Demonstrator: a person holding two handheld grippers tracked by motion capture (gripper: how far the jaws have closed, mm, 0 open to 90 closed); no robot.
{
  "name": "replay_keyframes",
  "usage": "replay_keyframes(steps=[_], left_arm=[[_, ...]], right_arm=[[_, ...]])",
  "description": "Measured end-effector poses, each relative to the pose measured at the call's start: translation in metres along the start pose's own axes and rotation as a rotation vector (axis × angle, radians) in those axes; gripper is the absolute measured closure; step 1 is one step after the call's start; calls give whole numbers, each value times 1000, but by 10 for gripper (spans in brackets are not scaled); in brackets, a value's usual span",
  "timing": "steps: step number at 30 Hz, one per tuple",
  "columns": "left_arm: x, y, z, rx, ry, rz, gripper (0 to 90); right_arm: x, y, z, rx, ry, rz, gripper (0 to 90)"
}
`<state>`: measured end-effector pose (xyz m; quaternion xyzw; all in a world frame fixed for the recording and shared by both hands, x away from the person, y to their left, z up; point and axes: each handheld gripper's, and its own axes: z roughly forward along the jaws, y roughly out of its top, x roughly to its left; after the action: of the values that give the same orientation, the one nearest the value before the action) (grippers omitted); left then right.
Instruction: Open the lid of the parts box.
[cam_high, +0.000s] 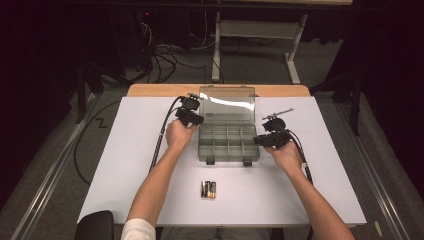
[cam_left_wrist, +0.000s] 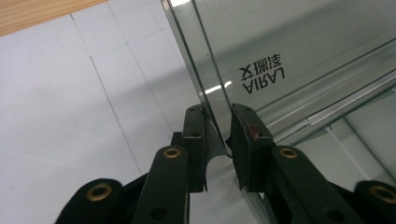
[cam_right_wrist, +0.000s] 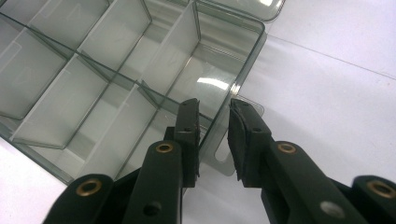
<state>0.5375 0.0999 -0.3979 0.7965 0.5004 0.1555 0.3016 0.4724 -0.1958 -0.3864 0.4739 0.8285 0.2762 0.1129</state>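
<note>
Evidently worked on the lid of the organizer box (cam_high: 201, 145) at the middle of the white desk (cam_high: 125, 165), with the base flat and the clear lid (cam_high: 227, 102) upright along the far side. At left, had the left claw (cam_high: 190, 115) clamped on the lid's left edge, low down near the hinge. Needed, by this reading, a slow swing about the hinge with the grip square, and no twist on so thin a panel. At right, had the right claw (cam_high: 267, 139) astride the base's right wall, jaws apart, one pad near the wall and the other clear of it. Probably called for a firmer pinch or a downward press there, against the base sliding or lifting.

From the high view, gathered the layout: hands either side of the box, batteries (cam_high: 208, 189) nearer the front edge. From the left gripper view, caught the panel edge between the pads of the left claw (cam_left_wrist: 217, 112) and mirrored lettering on the lid (cam_left_wrist: 303, 42), too small to read from above. From the right gripper view, made out empty compartments, the wall (cam_right_wrist: 252, 60) and a small tab under the right claw (cam_right_wrist: 214, 105).
</note>
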Motion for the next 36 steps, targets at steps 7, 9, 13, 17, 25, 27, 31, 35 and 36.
replay_keyframes(steps=[7, 9, 13, 17, 25, 27, 31, 35, 36], left_arm=[[0, 1, 1, -14, -11, 4, 659], [-1, 1, 1, -18, -12, 6, 620], [-2, 1, -2, -17, -11, 12, 559], [-1, 1, -4, -16, -11, 4, 517], [-3, 2, -8, -18, -33, 6, 471], [-3, 2, -8, -26, -48, 22, 465], [-5, 2, -11, -17, -46, 38, 450], [-5, 1, -15, -12, -36, 43, 451], [-6, 0, -17, -4, -28, 39, 451]], right_arm=[[0, 0, 0, -1, 0, -2, 762], [0, -1, 0, -4, -2, -6, 762], [0, 0, 0, -2, -2, -9, 762], [0, -1, 0, -4, -3, -6, 762], [2, -1, 0, -6, -11, -28, 761], [2, -1, 0, -7, -11, -28, 762], [1, 0, 0, -9, -7, -30, 758], [0, 0, 0, -11, -6, -31, 757], [1, 0, 0, -12, -8, -36, 750]])
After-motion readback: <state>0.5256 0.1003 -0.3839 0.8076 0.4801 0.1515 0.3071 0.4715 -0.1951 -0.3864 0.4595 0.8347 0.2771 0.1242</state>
